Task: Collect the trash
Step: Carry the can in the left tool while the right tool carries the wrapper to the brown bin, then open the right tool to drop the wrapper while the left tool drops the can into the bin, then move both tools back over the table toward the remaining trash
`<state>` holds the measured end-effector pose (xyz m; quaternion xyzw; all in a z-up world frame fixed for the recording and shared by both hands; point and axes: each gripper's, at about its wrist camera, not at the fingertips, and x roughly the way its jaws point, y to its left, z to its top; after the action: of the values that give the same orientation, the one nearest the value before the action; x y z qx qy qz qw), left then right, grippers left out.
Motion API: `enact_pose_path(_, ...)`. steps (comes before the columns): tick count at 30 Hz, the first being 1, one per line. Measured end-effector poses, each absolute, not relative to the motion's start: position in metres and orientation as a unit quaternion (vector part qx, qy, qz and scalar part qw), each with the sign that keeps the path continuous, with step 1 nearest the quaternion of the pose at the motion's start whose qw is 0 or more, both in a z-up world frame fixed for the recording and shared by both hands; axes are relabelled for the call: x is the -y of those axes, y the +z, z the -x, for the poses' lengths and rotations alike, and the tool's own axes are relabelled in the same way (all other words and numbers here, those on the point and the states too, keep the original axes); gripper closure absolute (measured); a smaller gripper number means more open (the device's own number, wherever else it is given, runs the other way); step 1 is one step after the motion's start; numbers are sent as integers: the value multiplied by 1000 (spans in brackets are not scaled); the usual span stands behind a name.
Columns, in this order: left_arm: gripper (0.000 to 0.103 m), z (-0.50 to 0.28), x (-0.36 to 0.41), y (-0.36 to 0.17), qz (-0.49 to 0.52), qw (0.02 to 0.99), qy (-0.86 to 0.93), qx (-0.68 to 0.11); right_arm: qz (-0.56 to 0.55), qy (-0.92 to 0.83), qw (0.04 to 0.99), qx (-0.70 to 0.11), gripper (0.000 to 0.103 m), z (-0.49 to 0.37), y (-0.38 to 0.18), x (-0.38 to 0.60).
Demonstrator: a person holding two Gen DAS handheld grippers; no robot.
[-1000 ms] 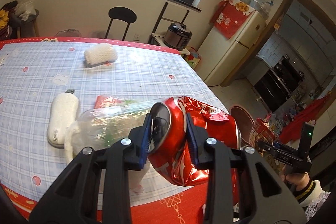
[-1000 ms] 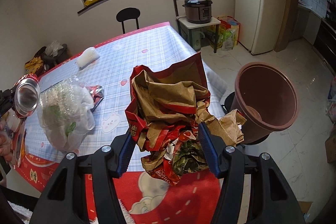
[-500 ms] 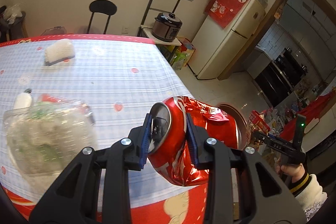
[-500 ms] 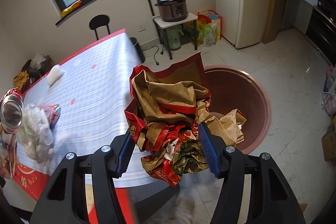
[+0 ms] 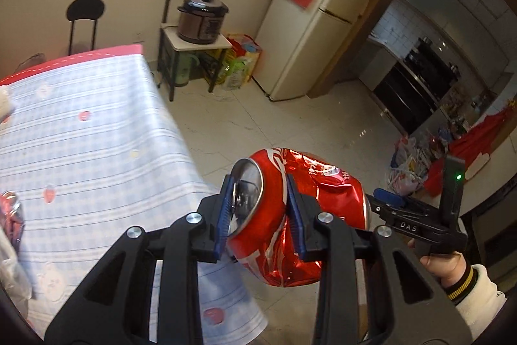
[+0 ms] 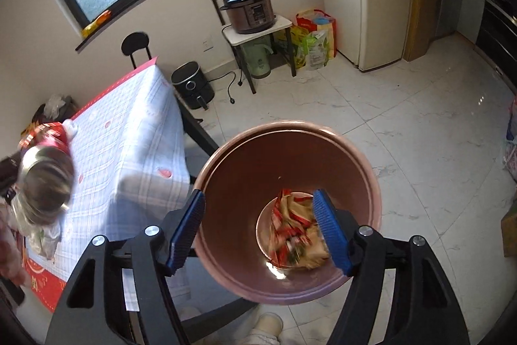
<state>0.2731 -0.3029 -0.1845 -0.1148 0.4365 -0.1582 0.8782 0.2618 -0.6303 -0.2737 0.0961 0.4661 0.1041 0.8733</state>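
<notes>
My left gripper (image 5: 260, 210) is shut on a crushed red cola can (image 5: 290, 215) and holds it in the air past the table's right edge. My right gripper (image 6: 258, 228) is open and empty, right above a brown plastic bin (image 6: 290, 283) on the floor. A crumpled red-and-brown wrapper (image 6: 297, 228) lies at the bottom of the bin. The can also shows at the left of the right wrist view (image 6: 45, 173). The right gripper's body shows in the left wrist view (image 5: 420, 222).
The table with a blue checked cloth (image 5: 80, 151) stands left of the bin, with a clear plastic bag (image 6: 42, 235) near its front. A rice cooker on a stand (image 6: 250, 10), a black appliance (image 6: 192, 84) and a fridge (image 5: 316, 28) stand by the wall.
My right gripper swung from over the table to above the bin, opened and dropped the wrapper, which now lies in the bin. My left gripper carried the can rightward past the table edge.
</notes>
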Motion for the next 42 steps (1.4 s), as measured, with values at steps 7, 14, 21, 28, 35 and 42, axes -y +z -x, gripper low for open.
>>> enact_pose_path(7, 69, -302, 365, -211, 90, 863, -186, -460, -114, 83, 882, -449, 26, -249, -258, 662)
enact_pose_path(14, 67, -324, 413, -225, 64, 853, -211, -474, -120, 49, 891, -435, 16, -224, -243, 697)
enact_pose_path(21, 15, -330, 434, -214, 66, 859, -234, -452, -129, 22, 893, -430, 7, -209, -235, 718)
enact_pose_path(28, 8, -321, 404, -180, 53, 884, -211, -414, -128, 23, 896, -425, 6, -210, -223, 712)
enact_pose_path(35, 6, -281, 327, -130, 39, 920, -149, -361, -122, 53, 900, -415, 6, -220, -210, 673)
enact_pose_path(42, 6, -205, 202, -102, 64, 940, -57, -329, -103, 119, 900, -406, 6, -232, -194, 588)
